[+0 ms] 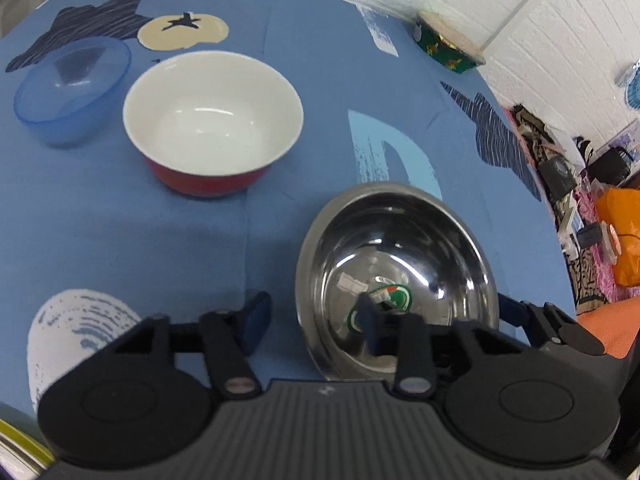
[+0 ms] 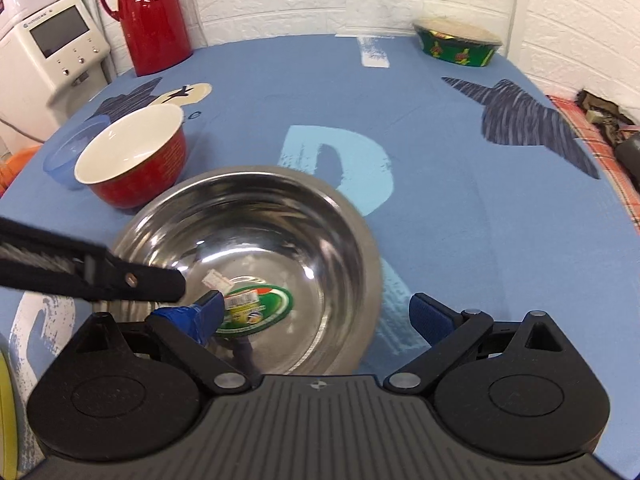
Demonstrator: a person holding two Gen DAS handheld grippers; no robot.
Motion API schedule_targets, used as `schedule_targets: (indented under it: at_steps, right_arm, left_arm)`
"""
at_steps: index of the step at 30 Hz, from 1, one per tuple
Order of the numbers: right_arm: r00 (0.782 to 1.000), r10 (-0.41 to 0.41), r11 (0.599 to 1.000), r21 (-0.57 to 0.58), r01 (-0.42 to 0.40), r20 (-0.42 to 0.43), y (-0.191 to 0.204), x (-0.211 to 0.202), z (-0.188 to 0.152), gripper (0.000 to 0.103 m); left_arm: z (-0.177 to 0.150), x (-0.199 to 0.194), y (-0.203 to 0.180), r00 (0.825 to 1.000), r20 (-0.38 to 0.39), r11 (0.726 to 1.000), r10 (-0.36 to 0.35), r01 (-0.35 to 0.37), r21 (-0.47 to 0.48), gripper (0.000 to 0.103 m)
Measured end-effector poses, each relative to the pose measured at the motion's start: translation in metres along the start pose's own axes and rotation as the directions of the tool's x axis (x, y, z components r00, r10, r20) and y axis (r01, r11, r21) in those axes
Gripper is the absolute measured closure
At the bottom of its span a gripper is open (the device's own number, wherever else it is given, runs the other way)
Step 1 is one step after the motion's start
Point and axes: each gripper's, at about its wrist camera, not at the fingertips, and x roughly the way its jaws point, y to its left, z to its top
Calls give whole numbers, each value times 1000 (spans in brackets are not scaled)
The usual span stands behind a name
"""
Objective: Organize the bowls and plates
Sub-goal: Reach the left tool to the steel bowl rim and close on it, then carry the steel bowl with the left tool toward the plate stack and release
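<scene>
A steel bowl (image 1: 400, 240) (image 2: 260, 216) with a green sticker inside sits on the blue tablecloth close to both grippers. My left gripper (image 1: 312, 320) is open and straddles the bowl's left rim, one pad outside and one inside. Its black finger (image 2: 120, 276) reaches in from the left in the right wrist view. My right gripper (image 2: 314, 316) is wide open across the bowl's right wall, with its left pad inside and its right pad outside. Farther left stand a red bowl with a white inside (image 1: 212, 120) (image 2: 132, 152) and a clear blue bowl (image 1: 72, 84) (image 2: 64, 152).
A red thermos (image 2: 156, 16) and a white appliance (image 2: 52, 52) stand at the back left by the brick wall. A green patterned container (image 2: 460, 46) (image 1: 444, 46) is at the back right. A yellow-green rim (image 1: 20, 444) shows at the lower left. Clutter (image 1: 600, 220) lies beyond the table's right edge.
</scene>
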Motion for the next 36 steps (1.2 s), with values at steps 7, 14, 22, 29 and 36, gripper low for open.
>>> schedule_targets:
  at_steps: [7,14,22,29,36]
  right_arm:
    - [998,44,999,-19,-43,41,21,-22,-11,15]
    - [995,30,999,-46,-26,94,40,-65,-42,15]
    - [995,20,998,-57,-15,94,68,-99,-105,15]
    - [997,30,999,-27,-28,68,72,-100,-123,15]
    - [998,36,999,-3,-36,56,66,-90,-122,15]
  left_arm:
    - [-15,-14,-9,999,32,993,3,-6,114,103]
    - [-55,-53,-11,998,60,978,-29,16,206,103]
    - [-123,-79,4,998,22,955,-54,45,292,103]
    - [-141,-75,11,998,17,956,-57,50,288,102]
    - [-135,-64,7,999,22,959,-42,34,283,102]
